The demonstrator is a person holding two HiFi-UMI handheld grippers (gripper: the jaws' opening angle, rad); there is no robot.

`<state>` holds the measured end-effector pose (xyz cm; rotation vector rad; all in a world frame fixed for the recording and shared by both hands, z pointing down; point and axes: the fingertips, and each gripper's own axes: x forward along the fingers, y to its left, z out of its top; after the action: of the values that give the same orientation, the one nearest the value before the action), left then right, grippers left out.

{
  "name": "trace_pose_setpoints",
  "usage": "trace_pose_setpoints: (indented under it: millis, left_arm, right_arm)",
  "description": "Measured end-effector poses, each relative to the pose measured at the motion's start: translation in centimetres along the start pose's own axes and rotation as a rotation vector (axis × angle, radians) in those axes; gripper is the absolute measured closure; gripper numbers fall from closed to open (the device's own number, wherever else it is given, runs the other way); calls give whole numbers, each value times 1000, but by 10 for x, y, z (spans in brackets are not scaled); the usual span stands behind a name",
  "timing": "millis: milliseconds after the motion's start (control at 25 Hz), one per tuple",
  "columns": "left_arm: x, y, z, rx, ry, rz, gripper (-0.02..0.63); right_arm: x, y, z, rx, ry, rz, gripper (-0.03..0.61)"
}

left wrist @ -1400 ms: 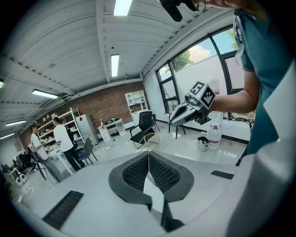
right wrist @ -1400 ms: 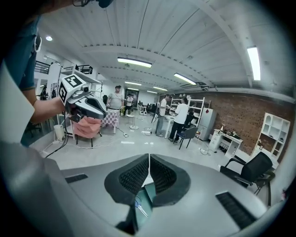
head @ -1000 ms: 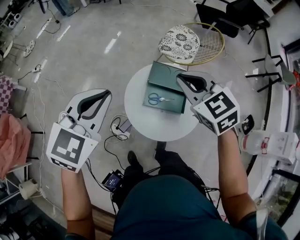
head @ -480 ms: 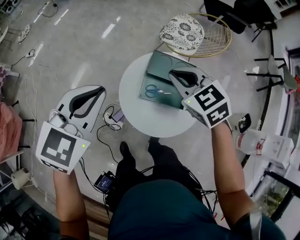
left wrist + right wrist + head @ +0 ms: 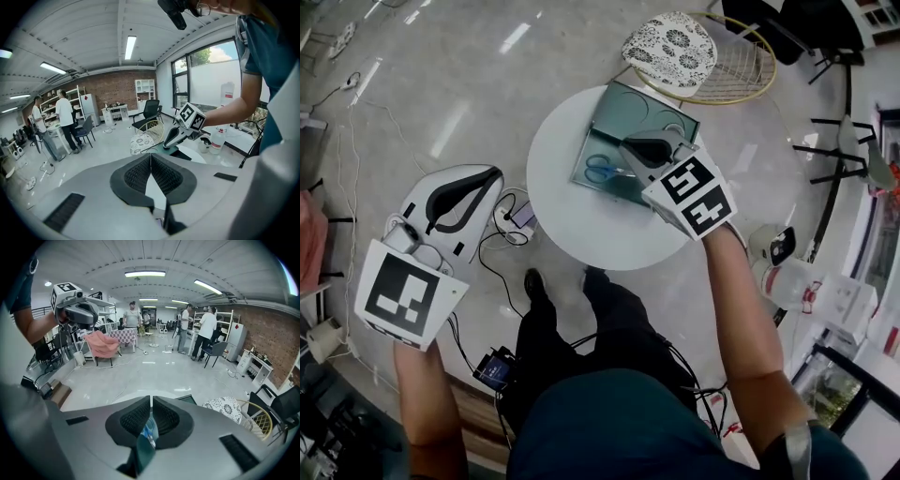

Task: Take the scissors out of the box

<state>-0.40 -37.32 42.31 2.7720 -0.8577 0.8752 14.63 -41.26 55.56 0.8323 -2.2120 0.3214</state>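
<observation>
We hold our right gripper (image 5: 627, 146), jaws together and empty, over the box (image 5: 649, 111) on the desk (image 5: 581, 230), the scissors (image 5: 602, 170) lying inside just lower left of its tip, handles leftward, while our left gripper (image 5: 492, 176), likewise closed and empty, hangs well apart.

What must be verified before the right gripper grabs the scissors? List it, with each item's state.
1. Scissors lie in the open box: ok.
2. Right gripper is over the box, beside the scissors: ok.
3. Right jaws apart for a grasp: not ok, they are together.
4. Left gripper is off the table, out of the way: ok.
5. Right gripper's height above the scissors: cannot tell.
</observation>
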Motion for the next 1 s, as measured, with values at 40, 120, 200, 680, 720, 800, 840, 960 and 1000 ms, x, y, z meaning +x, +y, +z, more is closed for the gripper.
trace_pose_setpoints:
  millis: [40, 120, 200, 680, 720, 800, 840, 960, 1000]
  left_arm:
    - [2, 0, -4, -7, 2, 2, 592]
    - [5, 0, -11, -24, 4, 9, 592]
    - [7, 0, -19, -38, 10, 14, 592]
    - [26, 11, -68, -111, 35, 34, 592]
    - [27, 12, -73, -117, 36, 36, 592]
    - [30, 14, -82, -127, 40, 36, 592]
    - [31, 15, -86, -132, 42, 36, 592]
    - [33, 16, -100, -150, 49, 38, 592]
    - [34, 17, -104, -157, 52, 38, 592]
  right_arm:
    - [7, 1, -5, -2, 10, 11, 540]
    - [20, 5, -14, -9, 29, 32, 540]
    - [33, 9, -23, -18, 51, 52, 540]
    - [110, 28, -82, -63, 211, 157, 523]
    - [116, 29, -88, -70, 229, 165, 514]
    - [129, 32, -99, -85, 266, 180, 500]
    - [134, 33, -103, -94, 281, 186, 497]
    - [149, 37, -116, -122, 323, 199, 478]
    - [154, 37, -119, -132, 335, 202, 468]
